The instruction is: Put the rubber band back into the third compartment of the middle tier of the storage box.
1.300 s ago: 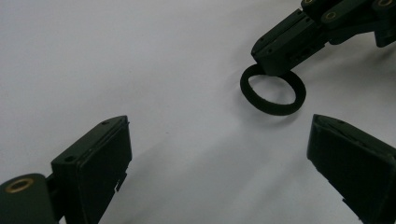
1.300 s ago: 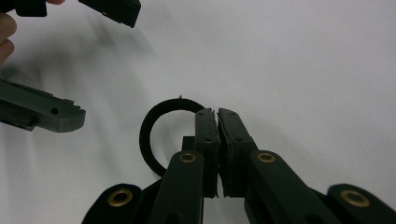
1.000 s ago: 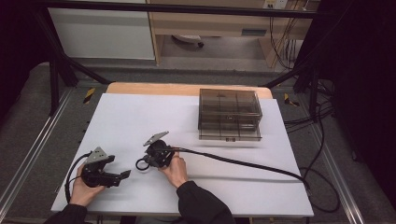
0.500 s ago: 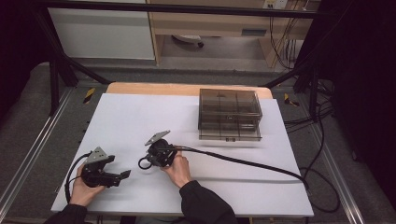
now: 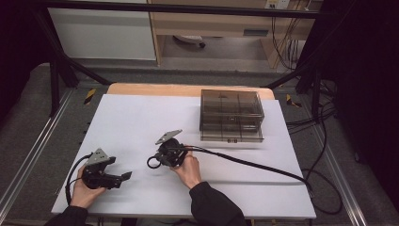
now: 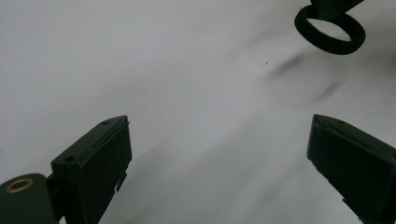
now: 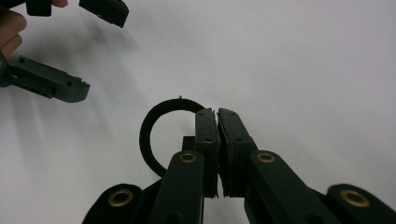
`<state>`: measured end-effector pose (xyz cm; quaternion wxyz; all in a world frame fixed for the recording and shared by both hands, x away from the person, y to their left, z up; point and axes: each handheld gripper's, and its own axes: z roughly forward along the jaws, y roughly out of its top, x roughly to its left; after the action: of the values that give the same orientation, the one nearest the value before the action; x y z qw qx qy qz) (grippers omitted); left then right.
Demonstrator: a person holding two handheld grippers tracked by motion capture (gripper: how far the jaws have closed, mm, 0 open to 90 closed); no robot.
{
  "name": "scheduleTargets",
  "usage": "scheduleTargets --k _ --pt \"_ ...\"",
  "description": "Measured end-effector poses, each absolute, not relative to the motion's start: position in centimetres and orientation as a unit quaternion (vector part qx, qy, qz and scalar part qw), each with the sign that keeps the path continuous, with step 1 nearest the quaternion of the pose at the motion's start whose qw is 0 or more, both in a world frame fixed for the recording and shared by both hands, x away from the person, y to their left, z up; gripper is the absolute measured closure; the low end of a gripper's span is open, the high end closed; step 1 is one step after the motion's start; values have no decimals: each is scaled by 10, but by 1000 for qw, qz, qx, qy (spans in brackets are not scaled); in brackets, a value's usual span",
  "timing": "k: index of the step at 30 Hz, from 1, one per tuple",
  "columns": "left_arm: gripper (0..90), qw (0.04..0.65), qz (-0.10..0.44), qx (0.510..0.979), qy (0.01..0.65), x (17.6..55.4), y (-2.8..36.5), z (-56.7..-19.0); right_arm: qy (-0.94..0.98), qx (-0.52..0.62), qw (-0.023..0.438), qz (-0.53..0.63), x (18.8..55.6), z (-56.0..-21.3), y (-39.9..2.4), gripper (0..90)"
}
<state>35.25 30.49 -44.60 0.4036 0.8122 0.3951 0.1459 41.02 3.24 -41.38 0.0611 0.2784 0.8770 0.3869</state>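
Black soft loop, a small ring-shaped band (image 7: 156,140), hangs from the right gripper (image 5: 162,157), whose jaws are pressed together on one short stretch of its rim, so the rest of the ring dangles free just above the white tabletop (image 5: 141,122). Relative to the smoked transparent drawer box (image 5: 230,115) at the far side, the ring sits well apart, toward the person and to the left. The pinch looks narrow: in the right gripper view only a thin arc of the band lies between the pads, and I judge that a quick swing or turn of the hand could let the limp ring slide out and drop. The left gripper (image 5: 110,178), farther from the box and nearer the person, has its jaws spread wide with nothing between them, pointing toward the ring. If it is meant to take the band, it could close on air, or tug the ring against the other grip and stretch or flick it away. The trailing black cable (image 5: 249,165) could also snag.
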Motion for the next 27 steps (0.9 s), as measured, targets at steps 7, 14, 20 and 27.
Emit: scheduleTargets --k 7,14,20,27 --pt "63 404 146 812 395 352 305 -446 874 286 64 388 410 -410 20 876" --pt "63 403 147 812 395 352 305 -446 868 296 69 393 410 -406 4 876" --pt "63 404 147 812 395 352 305 -446 865 300 73 396 410 -402 -8 876" --pt "63 403 147 812 395 353 305 -446 862 306 80 396 409 -398 -21 876"
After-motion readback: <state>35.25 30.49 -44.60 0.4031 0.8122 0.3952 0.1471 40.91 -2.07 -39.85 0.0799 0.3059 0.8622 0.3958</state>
